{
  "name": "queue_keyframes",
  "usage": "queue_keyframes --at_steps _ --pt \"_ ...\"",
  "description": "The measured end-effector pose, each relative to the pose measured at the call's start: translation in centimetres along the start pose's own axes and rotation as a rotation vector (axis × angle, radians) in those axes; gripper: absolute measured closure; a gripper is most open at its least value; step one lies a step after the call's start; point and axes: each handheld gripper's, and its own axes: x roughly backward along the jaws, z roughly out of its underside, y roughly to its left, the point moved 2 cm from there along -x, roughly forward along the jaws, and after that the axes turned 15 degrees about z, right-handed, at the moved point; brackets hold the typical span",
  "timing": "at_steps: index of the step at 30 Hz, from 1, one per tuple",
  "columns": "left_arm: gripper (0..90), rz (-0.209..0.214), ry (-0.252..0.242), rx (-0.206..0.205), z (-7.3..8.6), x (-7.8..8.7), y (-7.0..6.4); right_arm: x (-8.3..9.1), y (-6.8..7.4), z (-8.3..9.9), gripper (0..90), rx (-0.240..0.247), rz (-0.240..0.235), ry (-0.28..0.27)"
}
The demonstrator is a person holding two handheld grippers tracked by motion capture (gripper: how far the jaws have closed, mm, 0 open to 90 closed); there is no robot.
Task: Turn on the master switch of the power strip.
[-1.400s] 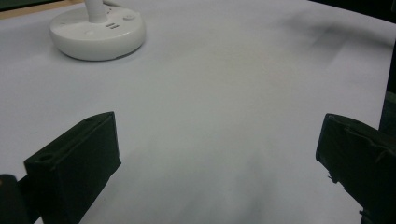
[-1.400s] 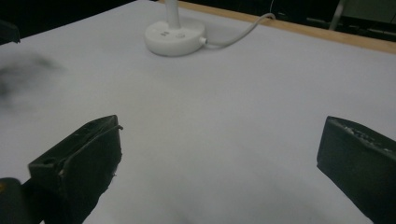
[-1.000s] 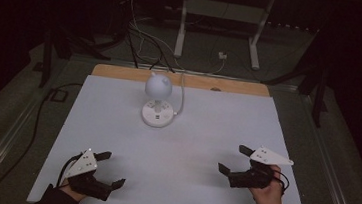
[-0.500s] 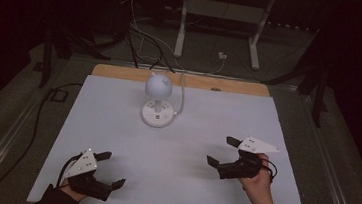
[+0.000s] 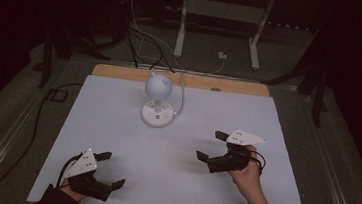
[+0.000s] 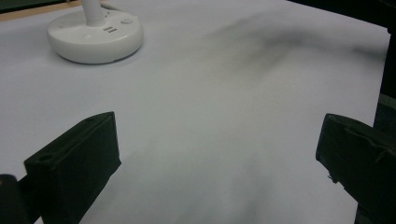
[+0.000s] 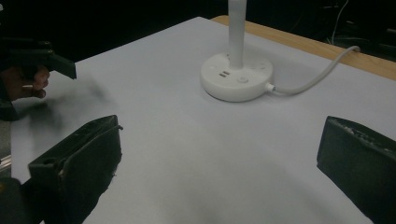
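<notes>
A small white desk lamp [image 5: 158, 100] stands on the white table [image 5: 116, 126] toward the back centre, with a round head and a round base [image 6: 95, 33] that carries buttons and ports [image 7: 236, 77]. Its white cable [image 7: 317, 77] runs off toward the wooden back edge. My left gripper [image 5: 110, 169] rests low at the front left, open and holding nothing. My right gripper [image 5: 211, 146] hovers right of centre, open and holding nothing, with its jaws pointing left toward the lamp. The right gripper view looks at the lamp base between wide jaws.
A bare wooden strip [image 5: 181, 79] runs along the table's back edge. Behind it are cables and a white stand's legs [image 5: 218, 30] on the dark floor. In the right gripper view the other hand and its gripper [image 7: 32, 65] show at the far left.
My right gripper has moved left and forward, from near the right edge toward the table's middle. The left gripper has stayed in place.
</notes>
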Motion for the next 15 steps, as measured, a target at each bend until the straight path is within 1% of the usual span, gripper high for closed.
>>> queue_keyframes --at_steps 4,10,15 --pt "0.2 -0.002 -0.003 -0.003 -0.1 0.1 0.0 -0.7 0.4 -0.3 0.0 0.004 -0.013 0.002" --pt "0.2 -0.002 -0.008 -0.007 -0.1 0.1 -0.1 -1.4 0.7 -0.6 0.0 0.015 -0.015 0.002" --pt "0.2 0.000 -0.002 -0.004 -0.1 0.1 -0.1 -2.1 1.0 -1.1 0.0 0.021 -0.020 0.003"
